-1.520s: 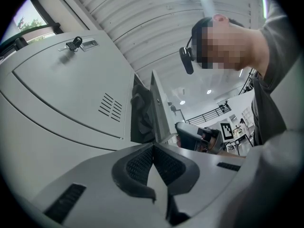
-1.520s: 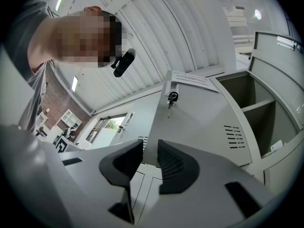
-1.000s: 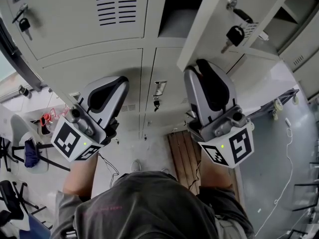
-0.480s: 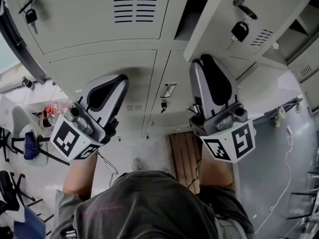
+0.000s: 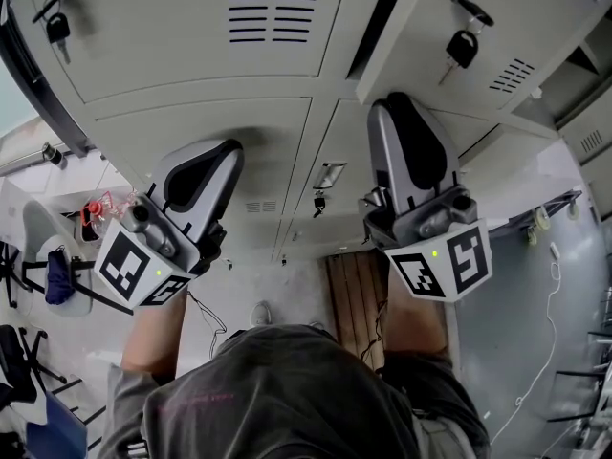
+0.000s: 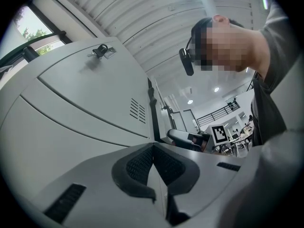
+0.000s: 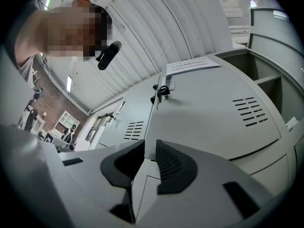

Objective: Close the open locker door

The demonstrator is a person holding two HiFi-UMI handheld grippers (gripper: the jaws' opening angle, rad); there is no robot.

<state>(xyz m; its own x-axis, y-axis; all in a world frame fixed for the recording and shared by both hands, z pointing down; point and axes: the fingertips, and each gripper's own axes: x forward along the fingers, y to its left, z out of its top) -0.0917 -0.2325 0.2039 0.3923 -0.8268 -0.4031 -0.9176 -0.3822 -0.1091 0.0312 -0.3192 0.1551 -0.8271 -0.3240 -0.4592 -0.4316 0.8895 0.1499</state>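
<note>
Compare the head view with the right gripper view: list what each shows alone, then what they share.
Head view only: the left gripper, the floor and wooden boards. Right gripper view only: a paper label on the door, open compartments beside it, the ceiling. Both: the door, its key, its vents and the right gripper.

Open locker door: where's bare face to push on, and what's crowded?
Bare: the open locker door face between its key lock and vent slots, just ahead of the right gripper. Crowded: the lock edge with its hanging key, the vent corner, and the paper label beyond the lock.
</note>
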